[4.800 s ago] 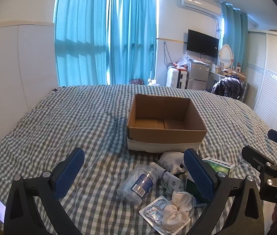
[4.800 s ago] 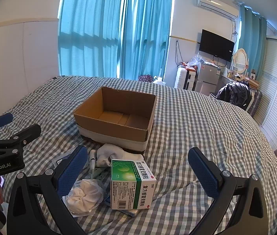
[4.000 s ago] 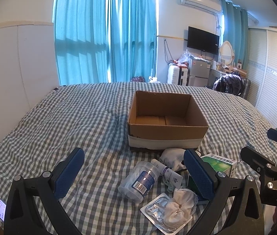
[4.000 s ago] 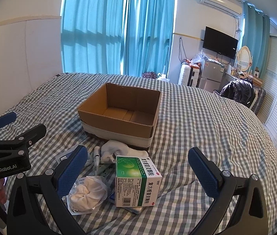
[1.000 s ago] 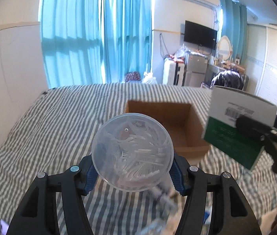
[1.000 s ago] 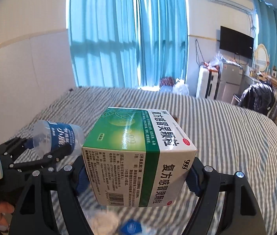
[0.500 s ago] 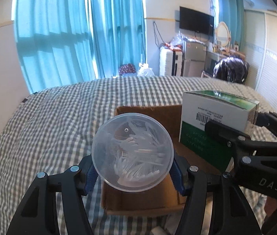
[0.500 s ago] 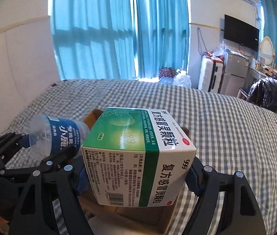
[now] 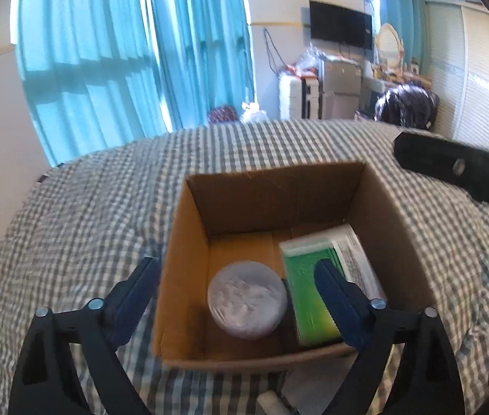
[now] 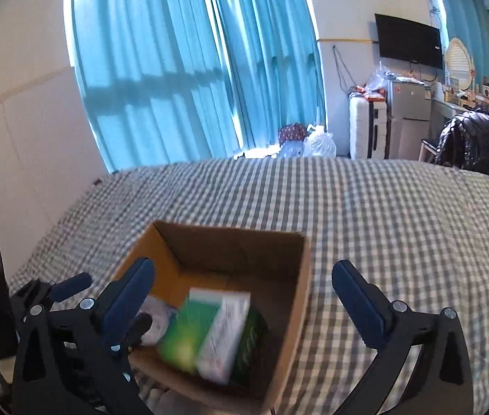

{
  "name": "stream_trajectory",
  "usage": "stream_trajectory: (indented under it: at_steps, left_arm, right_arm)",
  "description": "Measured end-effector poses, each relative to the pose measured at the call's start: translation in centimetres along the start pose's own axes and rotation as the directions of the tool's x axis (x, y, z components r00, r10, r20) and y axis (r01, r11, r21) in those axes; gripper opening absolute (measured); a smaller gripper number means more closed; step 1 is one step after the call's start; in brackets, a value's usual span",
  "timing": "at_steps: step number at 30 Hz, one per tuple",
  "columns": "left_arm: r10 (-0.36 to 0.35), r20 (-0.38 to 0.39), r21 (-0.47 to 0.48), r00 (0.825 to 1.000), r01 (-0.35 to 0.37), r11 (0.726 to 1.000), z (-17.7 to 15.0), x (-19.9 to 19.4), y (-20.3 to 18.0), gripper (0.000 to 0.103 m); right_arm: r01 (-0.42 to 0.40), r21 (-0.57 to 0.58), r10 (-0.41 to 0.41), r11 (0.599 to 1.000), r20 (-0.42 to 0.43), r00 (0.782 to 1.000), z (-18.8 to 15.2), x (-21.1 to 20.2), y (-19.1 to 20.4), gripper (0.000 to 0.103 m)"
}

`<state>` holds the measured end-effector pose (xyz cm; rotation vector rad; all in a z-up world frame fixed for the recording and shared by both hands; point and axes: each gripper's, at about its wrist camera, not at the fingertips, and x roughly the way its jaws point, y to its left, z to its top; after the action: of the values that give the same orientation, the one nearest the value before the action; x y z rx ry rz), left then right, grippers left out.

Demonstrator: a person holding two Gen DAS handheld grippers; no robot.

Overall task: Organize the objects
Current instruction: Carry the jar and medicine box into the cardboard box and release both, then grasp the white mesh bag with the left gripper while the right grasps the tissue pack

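An open cardboard box (image 9: 386,214) sits on the checked bed; it also shows in the right wrist view (image 10: 299,276). Inside it lie a clear round plastic jar (image 9: 247,299) on the left and a green-and-white medicine box (image 9: 313,287) on the right; both show in the right wrist view, the jar (image 10: 156,323) and the medicine box (image 10: 209,335), which looks blurred. My left gripper (image 9: 237,297) is open and empty above the box's near side. My right gripper (image 10: 244,301) is open and empty above the box.
The checked bedspread (image 9: 99,207) surrounds the box. A few small items (image 9: 272,401) lie at the bed's near edge below the box. Blue curtains, a white wall panel, a fridge and wardrobe stand beyond the bed.
Both grippers have opened. The jar has left my left gripper and the medicine box my right one; both now lie inside the cardboard box.
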<state>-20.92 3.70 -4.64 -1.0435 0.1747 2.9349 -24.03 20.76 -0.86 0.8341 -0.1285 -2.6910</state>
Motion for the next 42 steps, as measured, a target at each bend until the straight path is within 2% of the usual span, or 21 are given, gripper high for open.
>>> stream_trajectory:
  at_steps: [2,7,10,14,18,25,30,33,37,42]
  left_arm:
    - [0.009,0.007,-0.024,1.0,-0.009,1.0,0.0,-1.8,0.2,0.101]
    - [0.034,0.031,-0.099,0.999,-0.031,0.995,-0.9,-7.4,0.5,0.102]
    - [0.063,0.037,-0.108,0.997,-0.059,0.992,-1.8,-10.7,0.1,0.103]
    - [0.106,0.036,-0.114,0.994,-0.101,0.988,-3.3,-14.5,-0.1,0.103]
    - [0.136,0.024,-0.151,0.99,-0.131,0.98,-5.2,-16.5,-0.3,0.103]
    - [0.17,-0.008,-0.148,0.985,-0.169,0.974,-9.7,-16.7,-2.5,0.103]
    - [0.174,-0.052,-0.161,0.983,-0.18,0.97,-13.5,-15.8,-3.5,0.103]
    - [0.168,-0.085,-0.149,0.982,-0.18,0.972,-15.9,-14.4,-4.6,0.103]
    - [0.136,-0.148,-0.117,0.98,-0.154,0.981,-17.2,-12.0,-6.2,0.103]
    - [0.109,-0.172,-0.077,0.979,-0.124,0.989,-18.3,-9.7,-7.8,0.103]
  right_arm:
    - [0.005,-0.009,-0.005,1.0,0.015,1.0,0.6,-2.6,-0.1,0.103]
    - [0.041,-0.083,-0.038,0.996,0.047,0.998,0.8,-9.1,1.6,0.103]
    - [0.007,-0.087,-0.004,0.996,0.035,0.999,0.8,-12.7,2.1,0.103]
    - [-0.051,-0.093,0.056,0.994,0.058,0.997,0.3,-17.7,3.0,0.103]
    - [-0.031,-0.157,0.037,0.987,0.039,0.999,-1.9,-20.0,4.4,0.103]
    - [-0.042,-0.173,0.032,0.984,-0.06,0.998,-9.3,-19.3,3.7,0.103]
    - [-0.059,-0.104,0.043,0.993,-0.154,0.987,-14.6,-17.2,1.3,0.103]
    - [-0.029,-0.084,0.01,0.996,-0.216,0.976,-16.3,-15.2,0.0,0.103]
    - [0.062,-0.072,-0.079,0.996,-0.273,0.959,-17.1,-13.3,-1.2,0.103]
    - [0.069,-0.08,-0.09,0.994,-0.308,0.947,-17.8,-11.7,-1.0,0.103]
